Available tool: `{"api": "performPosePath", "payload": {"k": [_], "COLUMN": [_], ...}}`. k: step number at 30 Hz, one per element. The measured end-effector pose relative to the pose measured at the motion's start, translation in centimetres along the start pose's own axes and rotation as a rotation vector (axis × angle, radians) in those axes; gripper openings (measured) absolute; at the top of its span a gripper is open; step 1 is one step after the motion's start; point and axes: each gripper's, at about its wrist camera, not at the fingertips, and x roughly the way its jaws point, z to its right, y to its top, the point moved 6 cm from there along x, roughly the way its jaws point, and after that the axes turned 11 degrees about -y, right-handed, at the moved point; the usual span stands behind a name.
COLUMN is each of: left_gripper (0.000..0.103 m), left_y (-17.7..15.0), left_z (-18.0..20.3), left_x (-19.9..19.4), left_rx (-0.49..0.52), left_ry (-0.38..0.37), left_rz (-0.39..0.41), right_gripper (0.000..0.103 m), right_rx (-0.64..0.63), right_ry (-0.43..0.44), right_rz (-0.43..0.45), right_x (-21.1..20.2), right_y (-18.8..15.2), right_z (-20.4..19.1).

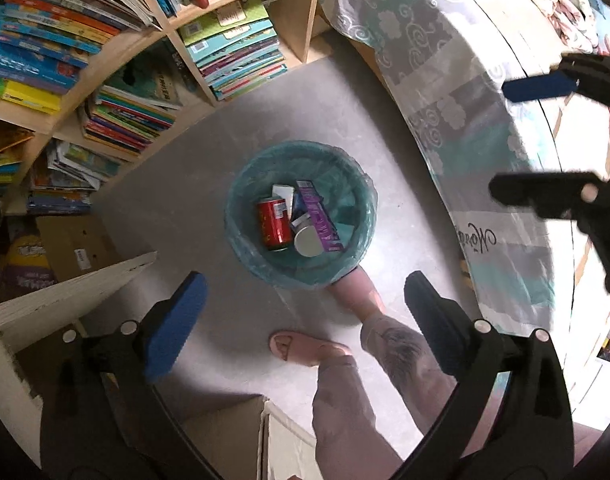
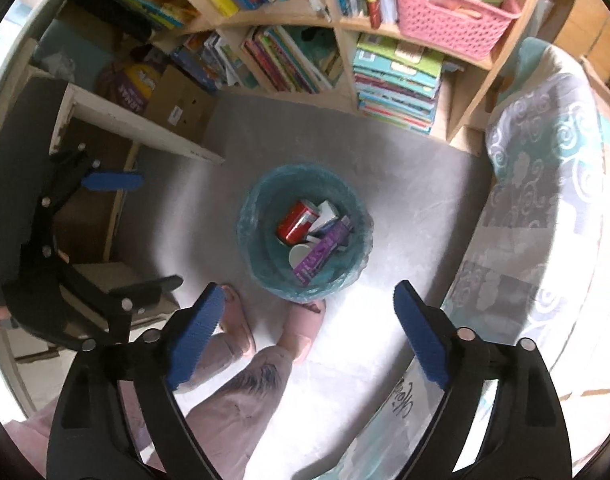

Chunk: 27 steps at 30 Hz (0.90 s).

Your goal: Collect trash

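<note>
A round bin with a teal liner stands on the grey floor. Inside lie a red can, a purple box, a round silver lid and other small packaging. My left gripper is open and empty, held high above the bin. My right gripper is also open and empty above the bin; it shows at the right edge of the left wrist view. The left gripper shows at the left of the right wrist view.
A wooden bookshelf full of books stands behind the bin, with a pink basket. A bed with a patterned cover is to the right. Cardboard boxes and a white board are left. The person's slippered feet stand by the bin.
</note>
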Motion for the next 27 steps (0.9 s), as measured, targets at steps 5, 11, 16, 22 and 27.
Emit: {"api": "performPosePath", "payload": {"k": [5, 11, 16, 22, 27], "left_gripper": [0.096, 0.096, 0.096, 0.096, 0.096], "left_y": [-0.5, -1.2, -1.7, -2.1, -3.0], "left_z": [0.9, 1.3, 1.5, 2.1, 2.3], "left_x": [-3.3, -7.1, -9.4, -11.9, -13.4], "left_rx": [-0.028, -0.077, -0.109, -0.162, -0.218], "left_ry": [0.007, 0.017, 0.024, 0.023, 0.022], "left_rz": [0.036, 0.092, 0.129, 0.191, 0.216], "right_gripper": [0.088, 0.089, 0.09, 0.091, 0.091], "right_rx": [0.036, 0.053, 0.039, 0.036, 0.05], "right_ry": [-0.003, 0.021, 0.006, 0.024, 0.069], "right_rz": [0.038, 0.075, 0.098, 0.112, 0.111], "right_x": [-3.1, -6.7, -9.6, -12.0, -13.7], "right_y": [0.3, 0.5, 0.4, 0.3, 0.2], "right_z": [1.2, 1.5, 1.3, 1.1, 1.0]}}
